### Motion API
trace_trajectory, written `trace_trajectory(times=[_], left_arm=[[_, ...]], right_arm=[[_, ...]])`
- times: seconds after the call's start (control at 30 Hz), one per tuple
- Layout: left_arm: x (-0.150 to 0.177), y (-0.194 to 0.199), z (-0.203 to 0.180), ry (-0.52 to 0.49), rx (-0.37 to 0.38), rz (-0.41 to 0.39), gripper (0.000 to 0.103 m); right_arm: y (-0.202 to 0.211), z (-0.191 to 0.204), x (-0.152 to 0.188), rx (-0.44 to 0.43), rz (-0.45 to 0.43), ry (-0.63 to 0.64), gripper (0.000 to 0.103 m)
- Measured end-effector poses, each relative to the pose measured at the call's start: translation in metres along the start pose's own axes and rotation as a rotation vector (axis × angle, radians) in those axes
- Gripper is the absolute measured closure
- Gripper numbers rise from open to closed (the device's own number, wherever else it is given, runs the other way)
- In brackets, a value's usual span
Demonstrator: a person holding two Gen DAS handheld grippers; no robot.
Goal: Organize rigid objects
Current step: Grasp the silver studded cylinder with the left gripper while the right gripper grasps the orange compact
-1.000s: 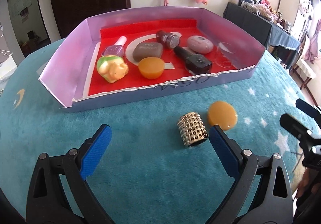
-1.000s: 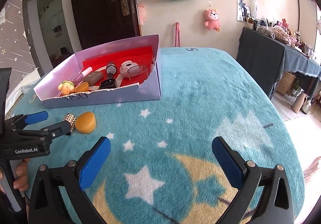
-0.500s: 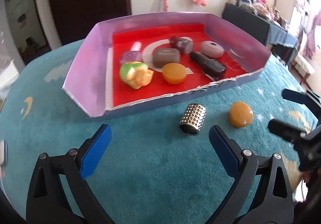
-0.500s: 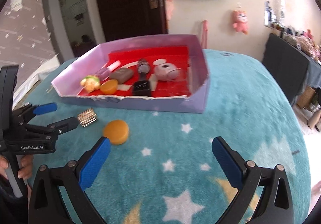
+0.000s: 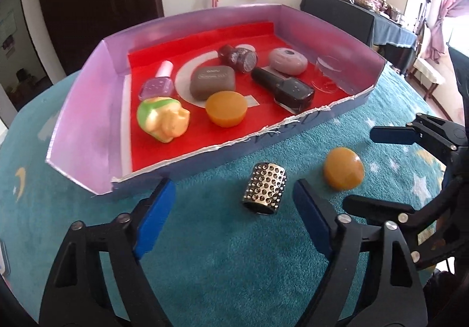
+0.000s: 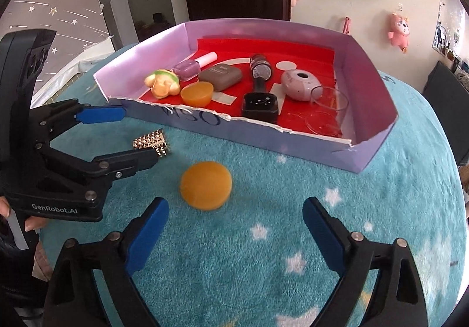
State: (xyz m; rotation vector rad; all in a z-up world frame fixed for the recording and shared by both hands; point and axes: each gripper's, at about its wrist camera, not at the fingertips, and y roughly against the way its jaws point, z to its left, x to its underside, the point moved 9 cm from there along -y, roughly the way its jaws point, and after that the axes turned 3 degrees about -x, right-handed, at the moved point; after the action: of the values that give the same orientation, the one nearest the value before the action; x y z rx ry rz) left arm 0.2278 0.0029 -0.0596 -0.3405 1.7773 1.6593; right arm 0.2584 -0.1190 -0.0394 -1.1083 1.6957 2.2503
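Both pairs of jaws have just been narrowing yet stand spread — the left gripper [image 5: 231,204] now nearer the studded cylinder [image 5: 265,192], the right gripper [image 6: 234,227] nearer the orange puck [image 6: 206,185], both on the blanket [image 6: 381,209].

Left claw [image 5: 231,209] closing, studded cylinder [image 5: 265,192] between, untouched

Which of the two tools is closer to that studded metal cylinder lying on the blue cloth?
Left. The left tool has the studded cylinder just ahead between its open fingers, not touching. The right tool sits farther off, lined up behind the orange puck.
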Motion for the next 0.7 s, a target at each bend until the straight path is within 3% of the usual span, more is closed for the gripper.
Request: trace_trajectory(times=[0.1,0.33,0.47,0.57,0.63,0.7], left_arm=[[0.001,-0.005,-0.002,-0.003,0.012,0.013,0.038],[0.001,-0.009,-0.004,0.008,0.034,0.015,0.046],[0.000,-0.008,-0.006,0.011,0.050,0.004,0.069],[-0.001,-0.006,-0.010,0.015,0.075,0.002,0.079],[0.000,-0.004,-0.012,0.013,0.074,-0.001,0.079],[0.000,0.000,-0.013,0.014,0.078,-0.007,0.079]], right_arm=[[-0.004,0.000,-0.003,-0.007,0.006,0.003,0.014],[-0.009,0.005,-0.007,-0.012,0.007,0.027,0.031],[-0.009,0.009,-0.006,-0.013,0.004,0.048,0.041],[-0.006,0.013,-0.005,-0.022,-0.004,0.063,0.053],[-0.005,0.016,-0.005,-0.033,-0.010,0.071,0.063],[-0.005,0.018,-0.005,-0.025,-0.012,0.078,0.063]])
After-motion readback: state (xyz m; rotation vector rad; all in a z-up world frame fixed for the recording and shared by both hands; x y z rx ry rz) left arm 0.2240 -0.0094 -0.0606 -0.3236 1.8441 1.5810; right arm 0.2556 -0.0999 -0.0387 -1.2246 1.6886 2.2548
